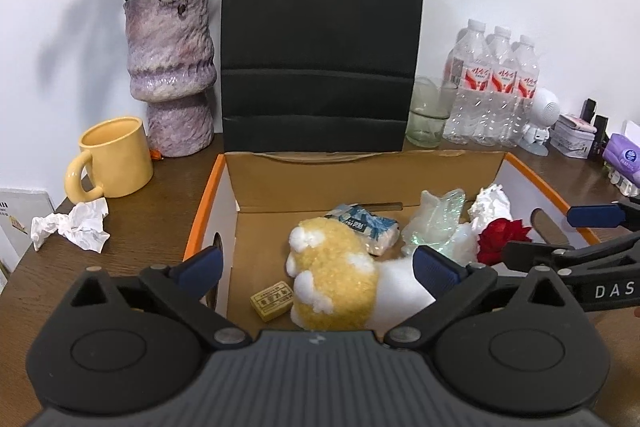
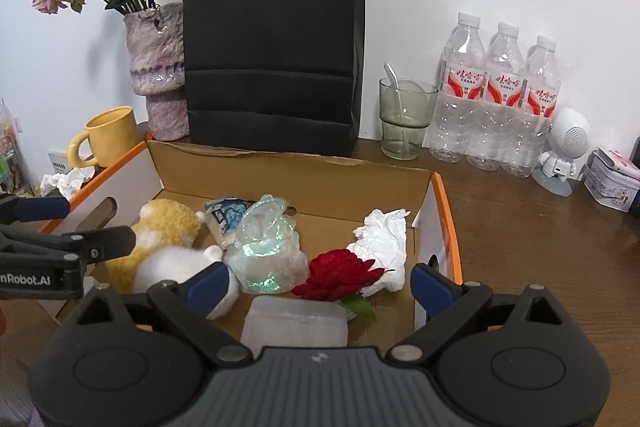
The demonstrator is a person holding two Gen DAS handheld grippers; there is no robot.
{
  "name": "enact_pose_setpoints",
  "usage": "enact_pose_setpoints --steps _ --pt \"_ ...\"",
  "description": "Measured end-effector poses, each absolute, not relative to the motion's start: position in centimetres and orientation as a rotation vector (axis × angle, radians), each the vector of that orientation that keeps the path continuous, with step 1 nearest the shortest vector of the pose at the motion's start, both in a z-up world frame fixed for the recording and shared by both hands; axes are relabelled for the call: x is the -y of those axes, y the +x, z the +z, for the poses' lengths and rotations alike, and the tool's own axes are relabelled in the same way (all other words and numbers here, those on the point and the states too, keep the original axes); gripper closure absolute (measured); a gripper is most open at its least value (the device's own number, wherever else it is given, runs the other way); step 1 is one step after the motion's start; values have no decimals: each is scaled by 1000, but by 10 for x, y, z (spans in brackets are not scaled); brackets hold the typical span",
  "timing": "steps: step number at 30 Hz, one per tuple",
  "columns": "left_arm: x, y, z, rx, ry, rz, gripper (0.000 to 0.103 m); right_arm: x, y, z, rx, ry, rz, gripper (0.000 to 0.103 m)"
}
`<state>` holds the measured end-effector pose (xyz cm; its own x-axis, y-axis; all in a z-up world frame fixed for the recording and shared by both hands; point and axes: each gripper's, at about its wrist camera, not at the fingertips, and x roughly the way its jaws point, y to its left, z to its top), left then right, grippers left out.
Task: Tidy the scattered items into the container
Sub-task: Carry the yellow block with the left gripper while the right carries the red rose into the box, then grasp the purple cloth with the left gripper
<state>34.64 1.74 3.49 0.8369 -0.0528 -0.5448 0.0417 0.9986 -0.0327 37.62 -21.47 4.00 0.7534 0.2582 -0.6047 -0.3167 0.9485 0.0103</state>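
An open cardboard box (image 1: 248, 183) (image 2: 176, 167) with orange rims holds a yellow and white plush toy (image 1: 332, 271) (image 2: 168, 223), a tissue pack (image 1: 366, 227) (image 2: 222, 217), a crumpled clear plastic wrap (image 1: 436, 223) (image 2: 266, 243), a red rose (image 1: 502, 239) (image 2: 338, 273), a white crumpled tissue (image 1: 494, 205) (image 2: 384, 239), a small yellow block (image 1: 272, 297) and a translucent white case (image 2: 296, 321). My left gripper (image 1: 318, 265) hangs open over the plush toy. My right gripper (image 2: 320, 283) hangs open over the rose. Neither holds anything. Another crumpled tissue (image 1: 74, 225) (image 2: 64, 183) lies on the table left of the box.
Behind the box stand a black paper bag (image 1: 320, 39) (image 2: 272, 35), a purple vase (image 1: 170, 71) with dried flowers, a yellow mug (image 1: 114, 157) (image 2: 108, 135), a glass (image 2: 404, 119) with a spoon, three water bottles (image 2: 496, 95) and a white robot figurine (image 2: 564, 147). Tins (image 2: 612, 179) sit far right.
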Motion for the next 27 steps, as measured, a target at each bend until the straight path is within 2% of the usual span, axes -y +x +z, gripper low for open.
enact_pose_setpoints --steps 7,14,27 --pt "-19 311 44 -550 -36 -46 0 224 344 54 -592 -80 306 5" --pt "-20 254 32 -587 -43 -65 0 238 287 57 -556 -95 296 5" --pt "7 183 -12 -741 39 -72 0 268 196 4 -660 -81 283 5"
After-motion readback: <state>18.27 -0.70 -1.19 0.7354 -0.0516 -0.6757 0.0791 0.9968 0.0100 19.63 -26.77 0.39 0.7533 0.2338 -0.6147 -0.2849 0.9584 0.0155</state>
